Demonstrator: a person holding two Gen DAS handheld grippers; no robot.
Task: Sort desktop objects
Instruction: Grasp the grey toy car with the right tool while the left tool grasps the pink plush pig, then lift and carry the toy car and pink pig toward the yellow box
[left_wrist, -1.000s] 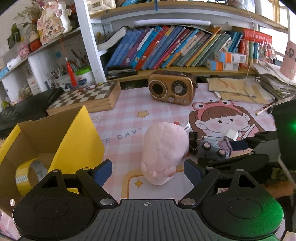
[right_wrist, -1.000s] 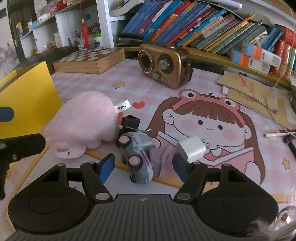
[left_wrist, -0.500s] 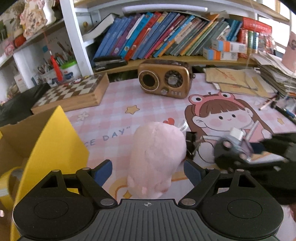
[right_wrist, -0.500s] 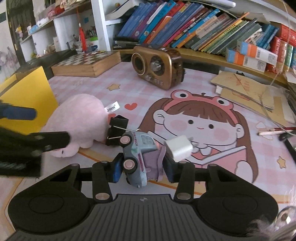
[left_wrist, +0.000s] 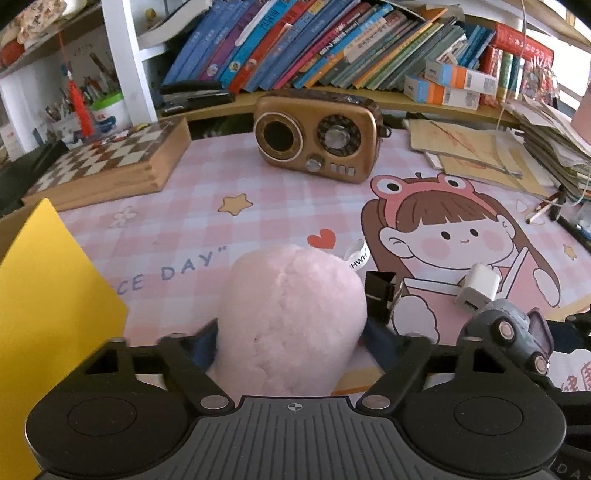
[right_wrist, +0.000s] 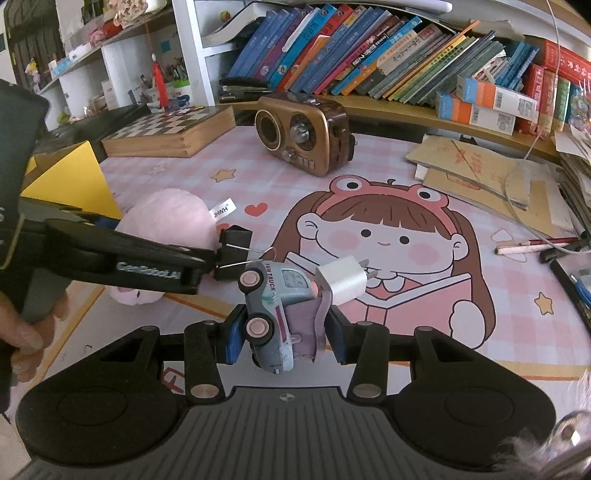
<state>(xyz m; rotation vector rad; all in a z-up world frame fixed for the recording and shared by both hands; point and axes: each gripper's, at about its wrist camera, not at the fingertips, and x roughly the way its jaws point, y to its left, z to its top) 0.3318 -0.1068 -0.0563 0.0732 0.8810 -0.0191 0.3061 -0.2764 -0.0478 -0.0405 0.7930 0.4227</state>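
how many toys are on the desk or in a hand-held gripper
2. The pink plush lies on the mat, between the left gripper's closing fingers. The toy truck is clamped in the right gripper. More may be hidden.

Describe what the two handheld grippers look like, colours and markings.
Both are black plastic. Each has a ribbed grey-black base with a small crosshair mark, two round discs and angled linkages with silver rivets. The left gripper and right gripper have blue-padded fingers. The left one's side carries pale lettering, seen from the right wrist.

Left gripper (left_wrist: 290, 338) closing, right gripper (right_wrist: 284, 332) seemingly clamped.
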